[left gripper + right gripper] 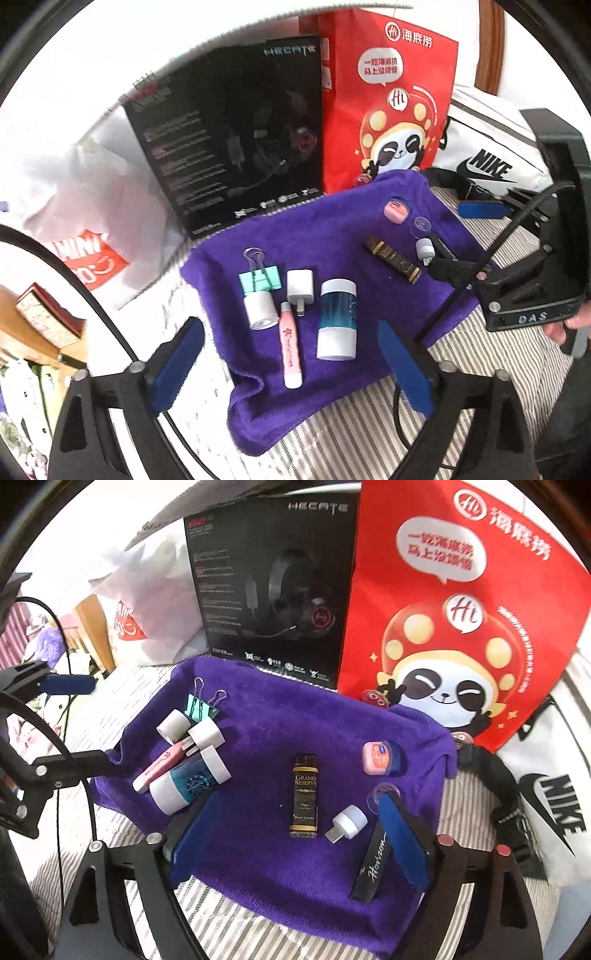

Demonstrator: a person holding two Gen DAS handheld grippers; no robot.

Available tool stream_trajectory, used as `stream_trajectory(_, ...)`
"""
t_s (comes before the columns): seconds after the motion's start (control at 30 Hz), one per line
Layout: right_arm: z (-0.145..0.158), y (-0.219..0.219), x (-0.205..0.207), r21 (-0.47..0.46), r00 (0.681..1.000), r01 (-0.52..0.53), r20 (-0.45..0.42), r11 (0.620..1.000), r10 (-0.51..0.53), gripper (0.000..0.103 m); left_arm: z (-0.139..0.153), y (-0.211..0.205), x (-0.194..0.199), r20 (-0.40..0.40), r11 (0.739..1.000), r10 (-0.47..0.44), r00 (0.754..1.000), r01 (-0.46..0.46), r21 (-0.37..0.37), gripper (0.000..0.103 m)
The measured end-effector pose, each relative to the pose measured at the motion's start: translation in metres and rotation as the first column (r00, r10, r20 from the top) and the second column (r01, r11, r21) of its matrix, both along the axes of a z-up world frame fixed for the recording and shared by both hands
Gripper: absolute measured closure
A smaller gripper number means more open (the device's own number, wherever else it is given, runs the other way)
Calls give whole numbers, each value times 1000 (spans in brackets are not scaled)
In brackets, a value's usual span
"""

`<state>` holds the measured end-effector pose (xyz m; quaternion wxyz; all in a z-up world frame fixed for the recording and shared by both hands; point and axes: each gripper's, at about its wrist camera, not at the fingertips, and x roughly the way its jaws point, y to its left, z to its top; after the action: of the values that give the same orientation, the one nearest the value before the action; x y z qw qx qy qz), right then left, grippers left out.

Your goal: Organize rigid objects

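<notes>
A purple towel (332,229) (295,731) lies on a striped bed. On its left side lie a green binder clip (259,281), a small white cylinder (260,310), a white charger plug (300,286), a pink tube (290,343) and a blue-white jar (337,319). On the right lie a dark "Grand Reserve" bottle (305,800), a white USB light (347,824), a black "Horizon" stick (371,864), a clear cap (384,794) and a pink tin (376,757). My left gripper (291,369) is open over the left group. My right gripper (295,849) is open around the bottle and USB light.
A black Hecate headset box (236,136) and a red panda paper bag (388,99) stand behind the towel. A white Nike bag (491,155) lies at the right, a white plastic bag (85,206) at the left. Striped sheet (369,424) surrounds the towel.
</notes>
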<state>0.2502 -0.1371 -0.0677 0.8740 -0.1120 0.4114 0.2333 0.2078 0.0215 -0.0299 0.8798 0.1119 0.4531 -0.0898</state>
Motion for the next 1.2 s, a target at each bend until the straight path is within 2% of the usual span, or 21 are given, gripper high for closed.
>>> stream_trajectory(0.03,2,-1,-3,8,1000,9,1,1000,-9,14,2,0,-3,4,1000,7,1000,-7,-1,2)
stream_trajectory(0.13,4,-8,-18,21,998,61,0,998,-61,0,4,3,-14,4,1000,28,1000,-28,-11,0)
stream_trajectory(0.3,1,-20,-42,-10,991,135,-17,991,-135,0,-1,4,-34,-10,998,62,998,-61,30,0)
stream_trajectory(0.37,1,-24,-52,-12,986,164,-20,986,-164,0,0,6,-43,3,996,83,997,-83,24,0)
stream_trajectory(0.57,9,-30,-88,15,978,206,-22,979,-205,0,4,13,-75,36,986,153,988,-151,-64,0)
stream_trajectory(0.87,26,-33,-144,55,972,235,13,970,-236,0,2,6,-125,45,969,227,973,-221,-106,0)
stream_trajectory(1.2,35,-46,-175,81,956,290,11,954,-292,0,22,1,-170,103,951,277,955,-257,-172,0)
